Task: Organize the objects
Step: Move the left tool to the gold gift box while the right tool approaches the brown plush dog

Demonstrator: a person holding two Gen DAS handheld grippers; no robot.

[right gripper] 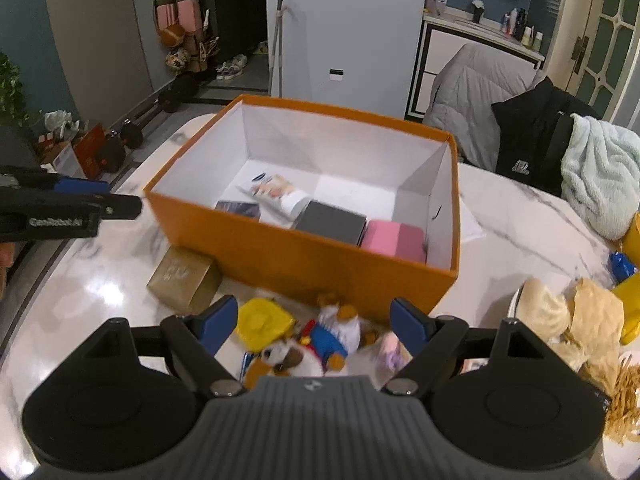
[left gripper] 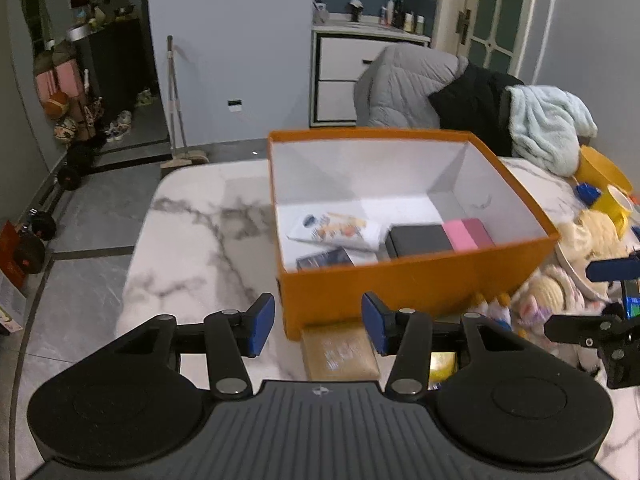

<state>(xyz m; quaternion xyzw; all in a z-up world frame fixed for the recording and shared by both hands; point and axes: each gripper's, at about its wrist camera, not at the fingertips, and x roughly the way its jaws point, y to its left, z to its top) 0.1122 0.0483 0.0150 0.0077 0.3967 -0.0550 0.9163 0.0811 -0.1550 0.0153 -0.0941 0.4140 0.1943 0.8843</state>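
Note:
An open orange box (left gripper: 420,284) (right gripper: 304,256) stands on the marble table. Inside lie a pink block (right gripper: 394,240), a black case (right gripper: 332,222), a white printed pouch (right gripper: 276,194) and a dark card (right gripper: 238,208). My left gripper (left gripper: 318,326) is open and empty, just in front of the box's near left corner, above a tan box (left gripper: 340,354) (right gripper: 184,280). My right gripper (right gripper: 314,324) is open and empty above a plush toy (right gripper: 320,340), a yellow lid (right gripper: 262,322) and a small pink item (right gripper: 390,350) in front of the box.
Cream plush items (right gripper: 572,320) and yellow containers (left gripper: 600,172) crowd the table's right side. A light blue blanket (right gripper: 600,176), black jacket (right gripper: 532,136) and grey coat (left gripper: 404,84) hang on chairs behind. The table's left edge drops to the tiled floor (left gripper: 88,232).

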